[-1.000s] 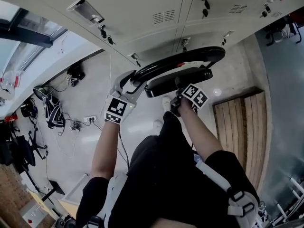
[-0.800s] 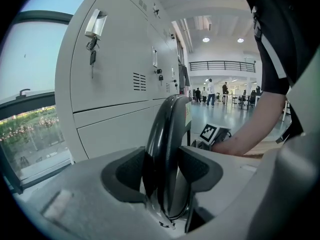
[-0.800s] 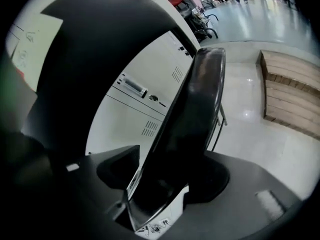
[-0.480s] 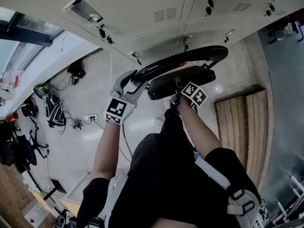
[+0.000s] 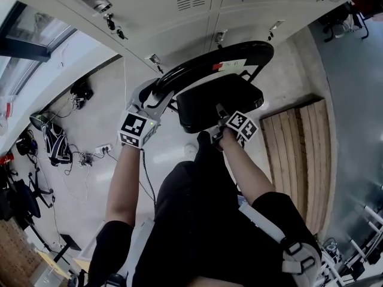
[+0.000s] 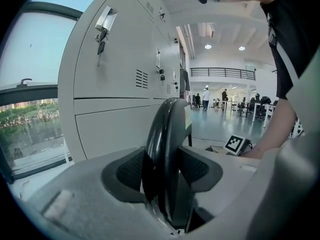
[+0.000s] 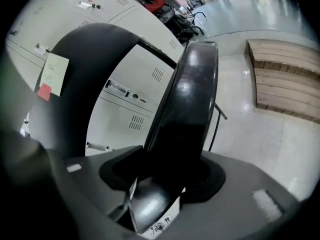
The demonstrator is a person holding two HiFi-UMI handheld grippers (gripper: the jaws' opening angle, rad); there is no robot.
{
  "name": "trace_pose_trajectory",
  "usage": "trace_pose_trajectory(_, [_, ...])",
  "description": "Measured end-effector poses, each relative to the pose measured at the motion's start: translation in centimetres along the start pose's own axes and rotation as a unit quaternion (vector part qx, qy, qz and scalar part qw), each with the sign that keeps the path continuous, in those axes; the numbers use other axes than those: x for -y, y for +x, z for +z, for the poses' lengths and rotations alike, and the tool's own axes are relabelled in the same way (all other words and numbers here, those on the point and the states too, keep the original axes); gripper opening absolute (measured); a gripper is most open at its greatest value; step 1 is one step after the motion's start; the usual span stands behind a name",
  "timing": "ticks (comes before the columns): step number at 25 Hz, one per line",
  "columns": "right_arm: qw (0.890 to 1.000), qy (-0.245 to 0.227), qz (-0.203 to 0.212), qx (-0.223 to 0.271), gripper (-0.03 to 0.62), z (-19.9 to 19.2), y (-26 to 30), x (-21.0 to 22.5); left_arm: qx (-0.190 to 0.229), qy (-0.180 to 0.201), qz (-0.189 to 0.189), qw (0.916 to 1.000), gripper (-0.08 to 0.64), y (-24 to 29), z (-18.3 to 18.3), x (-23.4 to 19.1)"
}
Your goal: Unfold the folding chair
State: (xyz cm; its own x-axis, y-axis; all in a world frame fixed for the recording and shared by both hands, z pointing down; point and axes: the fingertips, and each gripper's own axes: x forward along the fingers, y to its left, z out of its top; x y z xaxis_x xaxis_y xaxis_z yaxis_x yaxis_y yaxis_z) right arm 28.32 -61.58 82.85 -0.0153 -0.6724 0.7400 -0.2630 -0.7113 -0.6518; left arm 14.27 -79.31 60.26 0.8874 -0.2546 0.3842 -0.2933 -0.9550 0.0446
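Since the right tool's (image 5: 219, 117) jaws have just been closing, the seat (image 5: 215, 94) edge is clamped between them and has been swung clear of the backrest hoop (image 5: 239, 52) — gripped firmly in the left tool (image 5: 157, 95) — so the folding chair (image 5: 251, 93), before the lockers (image 5: 179, 8), is judged partly unfolded.

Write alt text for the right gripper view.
The right gripper, jaws just closed in, clamps the black chair seat edge-on. The curved backrest with a paper note rises left; pale lockers and a wooden platform lie behind.
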Motion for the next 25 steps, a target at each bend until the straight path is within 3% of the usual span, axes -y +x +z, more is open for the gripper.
trace_pose_trajectory(7, [1.0,-0.005,-0.022,0.01,0.265,-1.7,-1.3,4.9,0.011,-0.008,0.002,0.9999,0.195,-0.1,-1.0,1.0])
trace_pose_trajectory(25, [0.998,0.063,-0.025,-0.02,0.291,-6.7,-3.0,17.4,0.038,-0.003,0.015,0.9992,0.195,-0.3,-3.9,4.0])
